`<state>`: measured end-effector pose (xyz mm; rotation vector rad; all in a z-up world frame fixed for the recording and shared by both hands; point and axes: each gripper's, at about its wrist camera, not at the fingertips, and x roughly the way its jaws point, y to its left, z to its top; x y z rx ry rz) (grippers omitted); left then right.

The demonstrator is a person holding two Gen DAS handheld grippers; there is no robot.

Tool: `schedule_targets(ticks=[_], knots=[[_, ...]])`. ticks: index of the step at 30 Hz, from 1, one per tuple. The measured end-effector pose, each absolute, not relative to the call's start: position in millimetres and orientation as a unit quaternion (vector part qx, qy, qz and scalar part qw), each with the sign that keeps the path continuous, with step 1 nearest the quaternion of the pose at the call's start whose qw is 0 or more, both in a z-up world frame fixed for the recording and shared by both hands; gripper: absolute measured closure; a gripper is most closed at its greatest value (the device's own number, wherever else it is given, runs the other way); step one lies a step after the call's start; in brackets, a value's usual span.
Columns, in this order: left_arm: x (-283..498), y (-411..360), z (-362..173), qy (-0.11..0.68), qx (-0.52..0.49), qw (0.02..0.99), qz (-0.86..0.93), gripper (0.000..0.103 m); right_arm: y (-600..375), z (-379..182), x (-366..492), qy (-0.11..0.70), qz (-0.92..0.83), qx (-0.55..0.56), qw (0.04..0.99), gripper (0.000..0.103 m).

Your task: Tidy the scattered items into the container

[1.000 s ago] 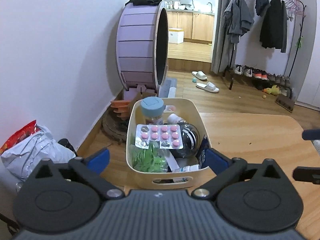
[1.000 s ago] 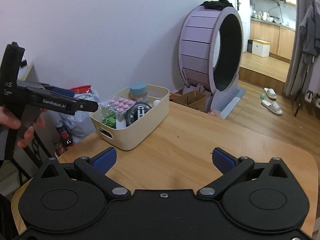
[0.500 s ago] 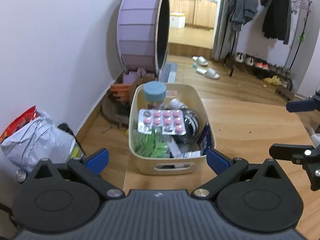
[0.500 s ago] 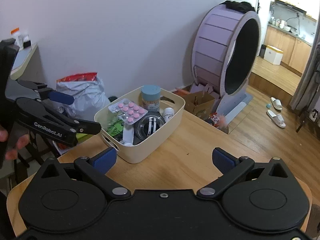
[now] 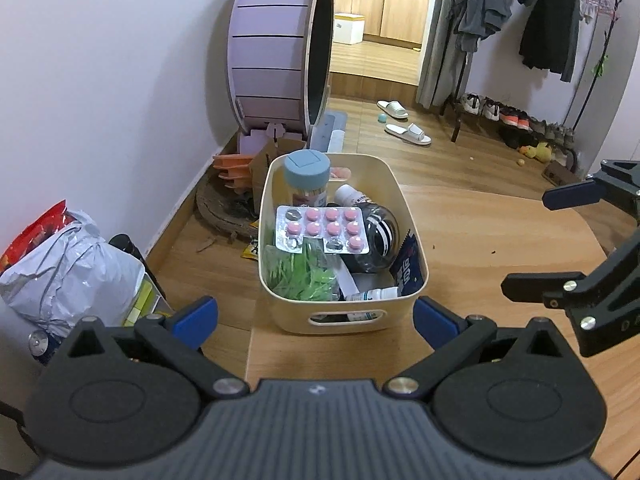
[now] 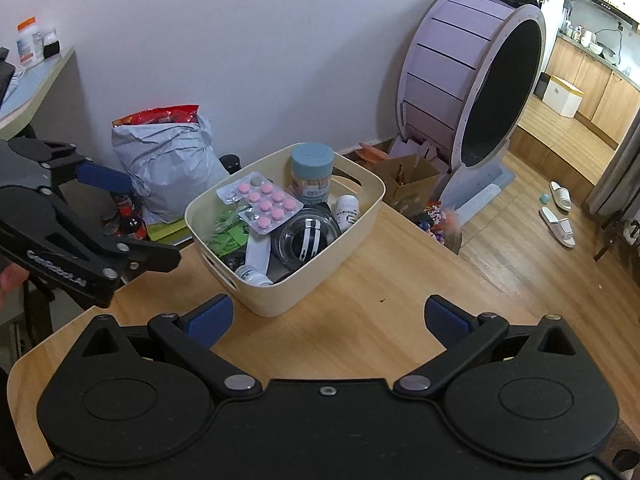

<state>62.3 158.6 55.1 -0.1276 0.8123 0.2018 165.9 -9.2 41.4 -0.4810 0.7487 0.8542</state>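
A cream plastic bin (image 5: 412,258) (image 6: 320,280) stands at the wooden table's left edge. Inside lie a pink pill blister (image 5: 322,228) (image 6: 266,202), a blue-lidded jar (image 5: 307,178) (image 6: 312,172), a clear round jar with a striped thing inside (image 5: 378,236) (image 6: 306,236), green packets (image 5: 302,274) (image 6: 228,232), a small white bottle (image 5: 352,196) (image 6: 347,210) and a dark blue sachet (image 5: 408,268). My left gripper (image 5: 316,318) is open just short of the bin's near handle, holding nothing. My right gripper (image 6: 326,318) is open over the bare table (image 6: 380,320), to the bin's right.
A large purple wheel (image 5: 276,48) stands on the floor behind the table by the white wall. A grey bag (image 5: 68,268) and cans sit on the floor at the left. Slippers (image 5: 408,132) and a clothes rack (image 5: 560,40) are farther back.
Both grippers have risen and tilted down, so the bin's contents show more from above. The right gripper has come closer to the bin and further into the left view.
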Motion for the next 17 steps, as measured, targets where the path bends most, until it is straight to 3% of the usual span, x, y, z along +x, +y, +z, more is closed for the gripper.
schedule_targets(ticks=[17], knots=[[61.2, 158.2, 56.3, 0.401, -0.056, 0.910, 0.092, 0.000, 0.3, 40.7, 169.3, 0.355, 0.395, -0.241, 0.812, 0.000]])
